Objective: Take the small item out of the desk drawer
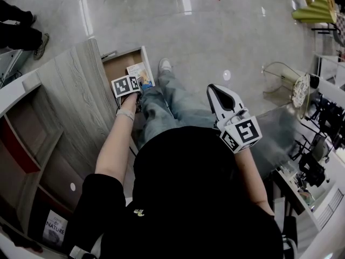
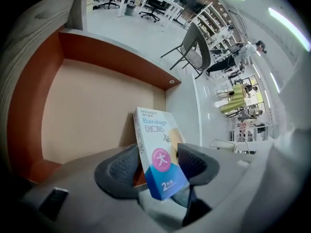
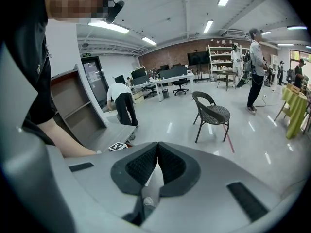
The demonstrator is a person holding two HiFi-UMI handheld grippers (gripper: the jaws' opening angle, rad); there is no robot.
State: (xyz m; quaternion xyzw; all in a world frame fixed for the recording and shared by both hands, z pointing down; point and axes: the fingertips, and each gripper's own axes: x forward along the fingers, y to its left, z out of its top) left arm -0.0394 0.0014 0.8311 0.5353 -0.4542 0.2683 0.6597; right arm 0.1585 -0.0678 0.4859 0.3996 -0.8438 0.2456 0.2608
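Observation:
A small white and blue bandage box (image 2: 158, 149) stands between the jaws of my left gripper (image 2: 156, 168), which is shut on its lower part. The box is lifted a little above the tan floor of the open desk drawer (image 2: 92, 110). In the head view the box (image 1: 141, 75) and the left gripper (image 1: 128, 86) sit over the pulled-out drawer (image 1: 116, 67) of the wooden desk. My right gripper (image 1: 219, 97) is held up by my right side, away from the drawer, its jaws shut on nothing (image 3: 156, 166).
The wood-grain desk (image 1: 70, 101) with open shelves (image 1: 27, 161) runs along the left. My legs (image 1: 172, 101) stand beside the drawer. A chair (image 3: 209, 113) and several people are across the glossy floor; equipment (image 1: 312, 161) crowds the right.

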